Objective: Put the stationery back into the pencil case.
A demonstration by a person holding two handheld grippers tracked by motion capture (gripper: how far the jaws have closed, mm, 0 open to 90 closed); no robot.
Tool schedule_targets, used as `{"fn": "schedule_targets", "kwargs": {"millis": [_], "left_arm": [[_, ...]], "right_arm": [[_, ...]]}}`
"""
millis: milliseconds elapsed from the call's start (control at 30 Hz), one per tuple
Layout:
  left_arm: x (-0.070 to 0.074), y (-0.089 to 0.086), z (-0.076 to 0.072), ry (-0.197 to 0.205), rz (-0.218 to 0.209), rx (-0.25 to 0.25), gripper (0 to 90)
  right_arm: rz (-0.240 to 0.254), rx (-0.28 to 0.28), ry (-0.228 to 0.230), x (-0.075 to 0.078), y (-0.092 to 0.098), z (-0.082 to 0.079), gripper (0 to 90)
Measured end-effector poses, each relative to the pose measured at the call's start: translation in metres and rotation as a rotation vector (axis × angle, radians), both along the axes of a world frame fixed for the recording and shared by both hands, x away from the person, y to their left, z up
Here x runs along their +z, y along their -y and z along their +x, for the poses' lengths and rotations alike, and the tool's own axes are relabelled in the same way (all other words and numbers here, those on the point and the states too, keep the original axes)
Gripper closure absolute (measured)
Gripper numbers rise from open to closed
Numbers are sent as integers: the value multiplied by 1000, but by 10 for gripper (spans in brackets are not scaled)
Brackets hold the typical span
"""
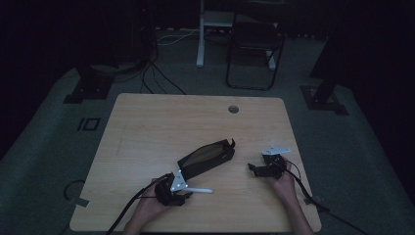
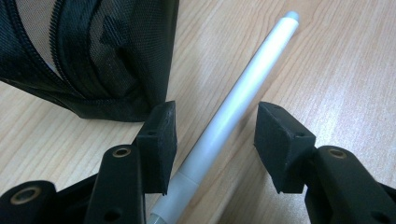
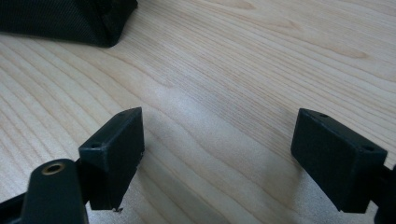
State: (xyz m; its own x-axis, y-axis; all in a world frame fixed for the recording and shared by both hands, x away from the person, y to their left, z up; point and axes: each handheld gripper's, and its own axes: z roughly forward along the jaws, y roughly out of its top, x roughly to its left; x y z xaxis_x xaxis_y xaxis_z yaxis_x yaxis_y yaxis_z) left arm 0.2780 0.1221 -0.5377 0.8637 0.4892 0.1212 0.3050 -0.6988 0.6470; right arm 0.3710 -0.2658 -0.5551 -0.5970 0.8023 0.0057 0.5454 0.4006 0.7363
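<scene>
A white pen lies on the wooden table near its front edge, also seen from above as the pen. My left gripper straddles the pen's lower half; the left pad sits right beside the barrel, while a gap stays between the barrel and the right pad. A black zip pouch with a mesh side lies just beyond it, its corner close to the left pad. My right gripper rests low over bare wood, jaws wide apart and empty, to the right of the pouch.
In the high view the left gripper and right gripper sit near the table's front edge. A round cable hole is at the back. A chair and stands are on the dark floor beyond.
</scene>
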Motion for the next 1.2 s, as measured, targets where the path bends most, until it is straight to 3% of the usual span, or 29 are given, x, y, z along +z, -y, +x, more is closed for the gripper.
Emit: {"fn": "schedule_targets", "kwargs": {"millis": [500,767,1200], "left_arm": [[-1,-6,8,-83,-51,-3,551],[-1,-5,7,-85,-52,7,616],[-1,-3,5,-82,-53,-19,769]], "right_arm": [[0,0,0,0,0,0,174],[0,0,0,0,0,0,174],[0,0,0,0,0,0,175]]}}
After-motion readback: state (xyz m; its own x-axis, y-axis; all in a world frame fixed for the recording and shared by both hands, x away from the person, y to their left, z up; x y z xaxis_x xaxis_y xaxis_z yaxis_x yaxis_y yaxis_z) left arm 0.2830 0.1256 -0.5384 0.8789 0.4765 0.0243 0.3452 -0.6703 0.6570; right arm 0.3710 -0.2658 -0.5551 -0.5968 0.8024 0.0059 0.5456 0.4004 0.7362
